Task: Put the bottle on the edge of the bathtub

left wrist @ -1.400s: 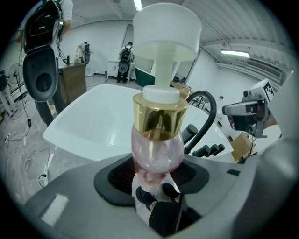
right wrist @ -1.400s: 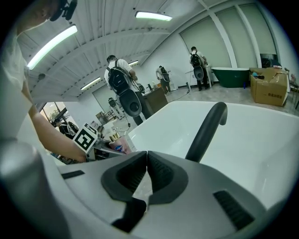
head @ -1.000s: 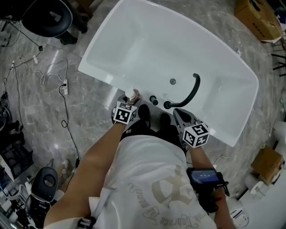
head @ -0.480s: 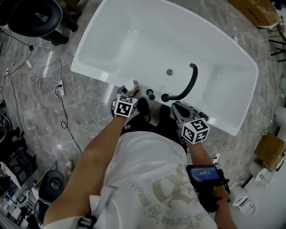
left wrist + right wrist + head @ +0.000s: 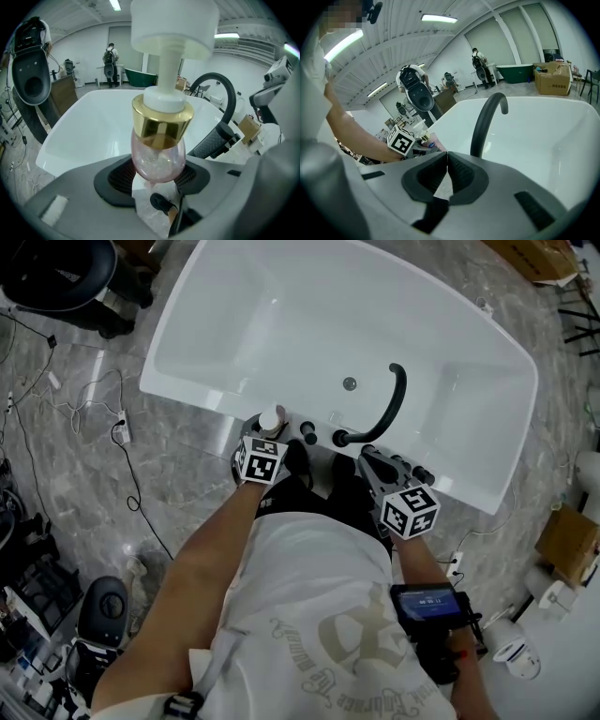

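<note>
A round pink see-through bottle [image 5: 158, 159] with a gold collar and a white pump top is grasped in my left tool [image 5: 158, 183]. The tool's dark ribbed pads press on either side of its round body, and the bottle stands upright, pump uppermost. From the head view, the bottle [image 5: 272, 418] sits at the near rim of a large white oval bathtub [image 5: 187, 401], just beyond my left tool [image 5: 269, 434]. I cannot tell whether its base touches the rim, nor what is inside it.

Just to the bottle's right on the same rim are small black knobs [image 5: 308, 432]. Beyond them a black curved faucet spout [image 5: 394, 399] arches over the basin. The basin shows a small round drain [image 5: 350, 383].

My right tool [image 5: 373, 461] hovers near the rim on the far side of the spout, well apart from the bottle. Its jaws are clenched together with nothing between them [image 5: 446, 171].

The tub stands on a grey marbled floor [image 5: 84, 484], where loose cables [image 5: 122, 432] trail at the left.
</note>
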The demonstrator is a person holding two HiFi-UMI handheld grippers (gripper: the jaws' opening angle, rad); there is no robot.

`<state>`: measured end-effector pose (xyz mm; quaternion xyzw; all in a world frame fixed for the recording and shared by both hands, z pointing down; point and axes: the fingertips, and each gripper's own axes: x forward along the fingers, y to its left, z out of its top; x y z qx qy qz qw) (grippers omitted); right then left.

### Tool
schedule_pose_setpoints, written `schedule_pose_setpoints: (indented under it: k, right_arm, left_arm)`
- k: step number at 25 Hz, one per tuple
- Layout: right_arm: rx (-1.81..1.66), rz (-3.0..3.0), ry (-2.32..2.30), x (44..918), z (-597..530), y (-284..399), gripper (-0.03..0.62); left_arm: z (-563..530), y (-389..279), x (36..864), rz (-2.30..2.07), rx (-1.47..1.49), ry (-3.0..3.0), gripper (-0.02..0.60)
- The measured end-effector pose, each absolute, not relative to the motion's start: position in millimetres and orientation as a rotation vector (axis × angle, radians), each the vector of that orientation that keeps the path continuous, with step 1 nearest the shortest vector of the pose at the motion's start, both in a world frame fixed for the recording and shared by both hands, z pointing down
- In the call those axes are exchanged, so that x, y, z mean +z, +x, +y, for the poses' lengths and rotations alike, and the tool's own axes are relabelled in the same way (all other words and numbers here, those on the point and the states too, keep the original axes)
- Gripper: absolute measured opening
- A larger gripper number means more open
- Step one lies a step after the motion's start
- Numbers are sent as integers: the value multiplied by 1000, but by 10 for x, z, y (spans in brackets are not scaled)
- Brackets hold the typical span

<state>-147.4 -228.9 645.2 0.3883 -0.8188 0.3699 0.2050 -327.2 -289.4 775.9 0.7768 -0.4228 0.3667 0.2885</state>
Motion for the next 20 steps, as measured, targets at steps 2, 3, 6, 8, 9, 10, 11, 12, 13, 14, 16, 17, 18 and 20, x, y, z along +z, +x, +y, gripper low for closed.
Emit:
schedule_pose_setpoints:
  k: [2, 3, 6, 8, 9, 10, 11, 12, 13, 14, 16, 17, 18, 20]
  right_arm:
    - [1034, -2278, 1081, 6466, -2267, -1461, 6]
    - [1035, -2276, 1080, 6471, -2257, -1455, 6]
    - [1036, -2278, 1075, 6482, -2245, -1459, 6]
    - [1036, -2281, 1070, 6482, -2247, -1481, 6]
    - [1037, -2283, 1067, 6480, -2250, -1493, 6]
    - [1038, -2284, 1066, 6479, -2253, -1503, 6]
    - [1039, -2284, 1065, 6479, -2258, -1511, 6]
    - [1040, -2284, 1065, 6480, -2263, -1515, 6]
    - [1040, -2282, 1066, 6483, -2267, -1515, 6]
    - [1042, -2278, 1068, 6487, -2268, -1511, 7]
    - [1044, -2273, 1073, 6495, -2262, -1496, 6]
    - [1045, -2272, 1075, 6503, -2253, -1482, 6]
    - [1046, -2271, 1077, 6512, -2237, -1465, 6]
    - [1051, -2270, 1080, 6529, -2199, -1435, 6]
  left_arm:
    - [-2863, -3271, 7769, -1137, 974, 2067, 221]
    - [-2849, -3269, 7773, -1140, 972, 2066, 221]
    - [-2818, -3252, 7774, -1137, 982, 2071, 221]
    - [-2805, -3247, 7772, -1130, 994, 2073, 221]
    - [-2800, -3249, 7773, -1128, 997, 2071, 221]
    - [-2794, -3254, 7773, -1126, 1000, 2069, 221]
    - [-2788, -3259, 7773, -1125, 1004, 2066, 221]
    - [-2783, -3262, 7773, -1124, 1007, 2063, 219]
    - [-2777, -3262, 7772, -1123, 1009, 2062, 220]
    - [-2772, -3262, 7773, -1121, 1011, 2062, 219]
    - [-2763, -3255, 7781, -1118, 1010, 2063, 221]
    - [-2757, -3242, 7790, -1115, 1009, 2064, 221]
    - [-2748, -3220, 7802, -1110, 1010, 2065, 222]
    - [-2720, -3164, 7824, -1095, 1018, 2069, 224]
